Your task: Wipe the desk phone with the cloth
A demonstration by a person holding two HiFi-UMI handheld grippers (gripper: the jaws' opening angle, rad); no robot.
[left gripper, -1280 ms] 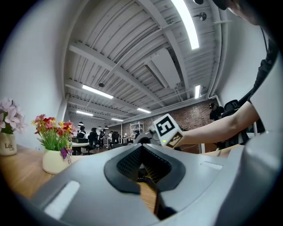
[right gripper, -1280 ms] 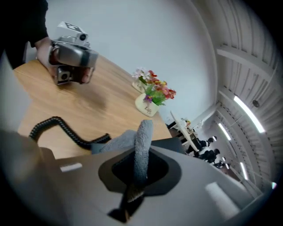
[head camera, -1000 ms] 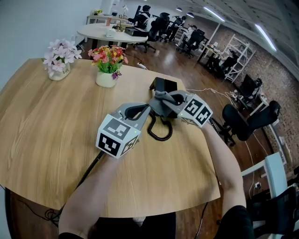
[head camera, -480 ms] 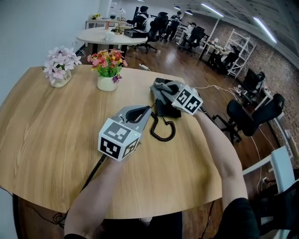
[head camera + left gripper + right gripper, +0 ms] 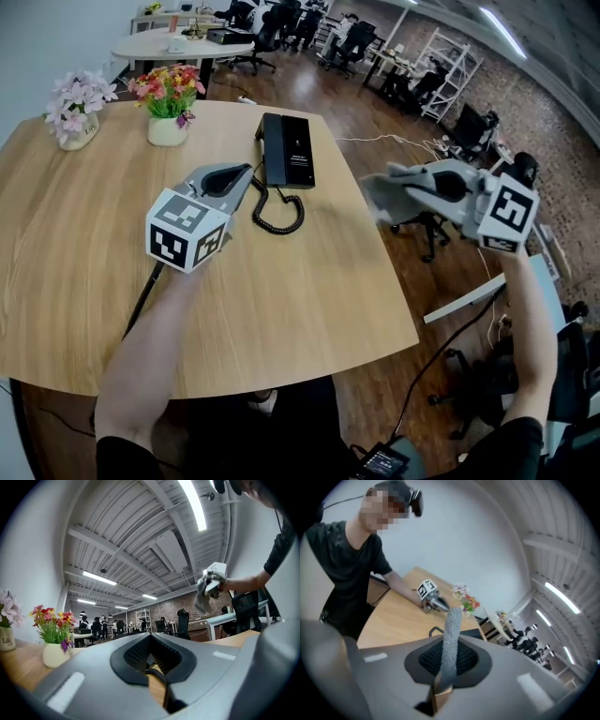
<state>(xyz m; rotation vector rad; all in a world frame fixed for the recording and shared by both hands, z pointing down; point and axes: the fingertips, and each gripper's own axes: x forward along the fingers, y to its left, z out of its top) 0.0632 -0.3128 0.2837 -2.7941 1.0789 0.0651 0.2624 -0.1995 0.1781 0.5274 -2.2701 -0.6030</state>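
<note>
The black desk phone (image 5: 287,150) lies flat on the round wooden table (image 5: 75,281), its coiled cord (image 5: 277,212) curling toward me. My left gripper (image 5: 246,171) hovers just left of the cord, jaws shut with nothing between them; in the left gripper view the left gripper (image 5: 157,677) shows only the cord through its slit. My right gripper (image 5: 412,183) is off the table's right side, above the floor, shut on the grey cloth (image 5: 392,199). In the right gripper view the cloth (image 5: 452,639) stands up from the closed jaws. The phone's handset side is hard to make out.
A pot of colourful flowers (image 5: 167,105) and a pot of pink flowers (image 5: 75,111) stand at the table's far left. A black cable (image 5: 141,302) runs along the table under my left arm. Office chairs (image 5: 427,230) and desks stand on the floor to the right.
My right gripper has carried the cloth away from the phone, rightward past the table edge. The left gripper has stayed by the coiled cord. The phone now lies uncovered.
</note>
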